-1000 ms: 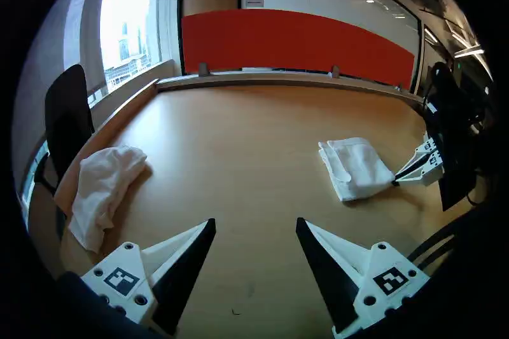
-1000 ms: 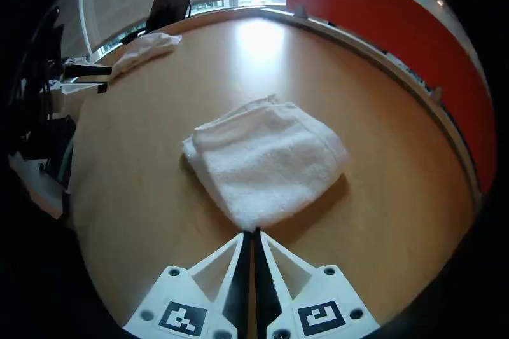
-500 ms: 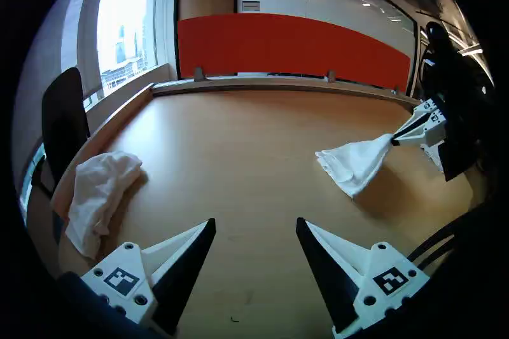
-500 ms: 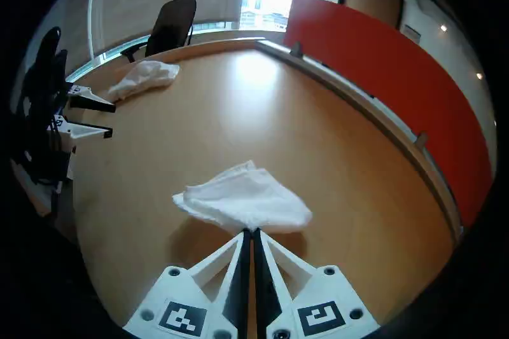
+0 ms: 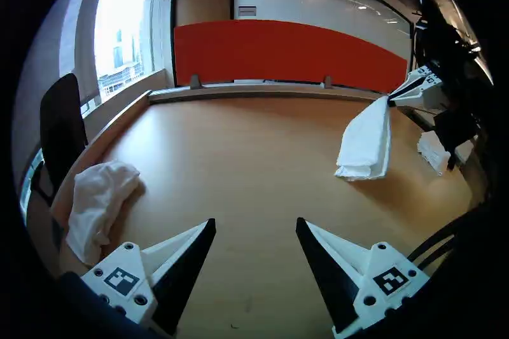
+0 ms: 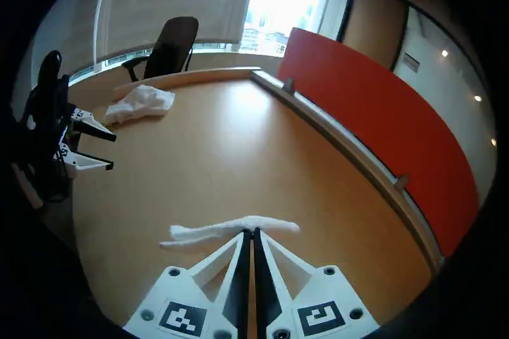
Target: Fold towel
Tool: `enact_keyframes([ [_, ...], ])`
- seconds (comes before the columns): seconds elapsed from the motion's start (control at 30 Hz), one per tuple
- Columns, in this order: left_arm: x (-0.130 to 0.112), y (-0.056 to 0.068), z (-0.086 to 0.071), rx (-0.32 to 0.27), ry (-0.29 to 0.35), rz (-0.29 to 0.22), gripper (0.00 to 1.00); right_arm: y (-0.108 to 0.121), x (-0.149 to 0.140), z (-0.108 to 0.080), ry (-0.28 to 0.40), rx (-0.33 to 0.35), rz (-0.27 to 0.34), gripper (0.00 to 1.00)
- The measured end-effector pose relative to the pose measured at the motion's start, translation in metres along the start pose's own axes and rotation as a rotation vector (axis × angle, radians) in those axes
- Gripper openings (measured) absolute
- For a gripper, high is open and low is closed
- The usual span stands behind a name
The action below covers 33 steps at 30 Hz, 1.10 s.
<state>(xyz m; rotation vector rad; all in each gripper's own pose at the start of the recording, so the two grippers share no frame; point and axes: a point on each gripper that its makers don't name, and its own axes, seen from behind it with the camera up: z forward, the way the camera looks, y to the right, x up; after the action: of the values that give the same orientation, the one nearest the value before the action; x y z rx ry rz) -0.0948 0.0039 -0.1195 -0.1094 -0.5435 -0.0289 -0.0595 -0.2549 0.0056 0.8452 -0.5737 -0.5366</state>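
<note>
In the left gripper view, a black office chair (image 5: 60, 126) stands at the far left, beside a bright window (image 5: 124, 40). Just below it a crumpled white cloth (image 5: 98, 202) lies on the near left edge of the light brown wooden table (image 5: 254, 148). At the bottom, the left gripper (image 5: 254, 221) hangs above bare tabletop with its two white, black-faced fingers spread wide and nothing between them. A long red partition panel (image 5: 286, 53) runs along the table's far edge. Right of centre, the white terry towel (image 5: 366, 142) hangs down in a loose fold from one pinched corner. Its lower edge is at the table surface, though I cannot tell whether it touches. The right gripper (image 5: 391, 97) grips that top corner, raised above the table and held by a dark-sleeved arm (image 5: 448, 46). A small white folded bundle (image 5: 436, 151) sits just right of the towel.

In the right gripper view, the left gripper (image 6: 113, 151) is at the far left, its fingers parted, well apart from the towel. Beyond it lies the crumpled white cloth (image 6: 140, 100), with the black office chair (image 6: 168, 46) behind it. Low in the centre, the right gripper (image 6: 251, 232) has its fingers pressed together on the white terry towel (image 6: 219, 231), seen edge-on as a thin strip stretching left from the fingertips. The red partition panel (image 6: 382, 129) lines the right side of the wooden table (image 6: 254, 142).
</note>
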Motion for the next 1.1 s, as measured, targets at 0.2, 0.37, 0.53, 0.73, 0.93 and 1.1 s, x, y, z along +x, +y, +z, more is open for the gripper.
enact_keyframes([
  [0.2,0.001,0.004,0.000,-0.011,0.002,0.004,0.94,0.013,-0.001,-0.013,0.003,-0.026,0.012,0.03],
  [0.37,0.002,0.006,0.001,-0.017,0.000,0.003,0.94,0.022,-0.006,-0.022,0.003,-0.047,0.029,0.03],
  [0.53,0.003,0.007,0.002,-0.020,-0.003,0.009,0.94,0.033,-0.012,-0.030,0.003,-0.072,0.046,0.03],
  [0.73,0.005,0.010,0.004,-0.026,-0.005,0.013,0.94,0.052,-0.021,-0.042,-0.002,-0.106,0.079,0.03],
  [0.93,0.006,0.014,0.006,-0.033,-0.010,0.017,0.94,0.081,-0.040,-0.060,-0.022,-0.155,0.117,0.03],
  [1.1,0.007,0.017,0.008,-0.036,-0.016,0.019,0.94,0.109,-0.057,-0.079,-0.040,-0.198,0.141,0.03],
])
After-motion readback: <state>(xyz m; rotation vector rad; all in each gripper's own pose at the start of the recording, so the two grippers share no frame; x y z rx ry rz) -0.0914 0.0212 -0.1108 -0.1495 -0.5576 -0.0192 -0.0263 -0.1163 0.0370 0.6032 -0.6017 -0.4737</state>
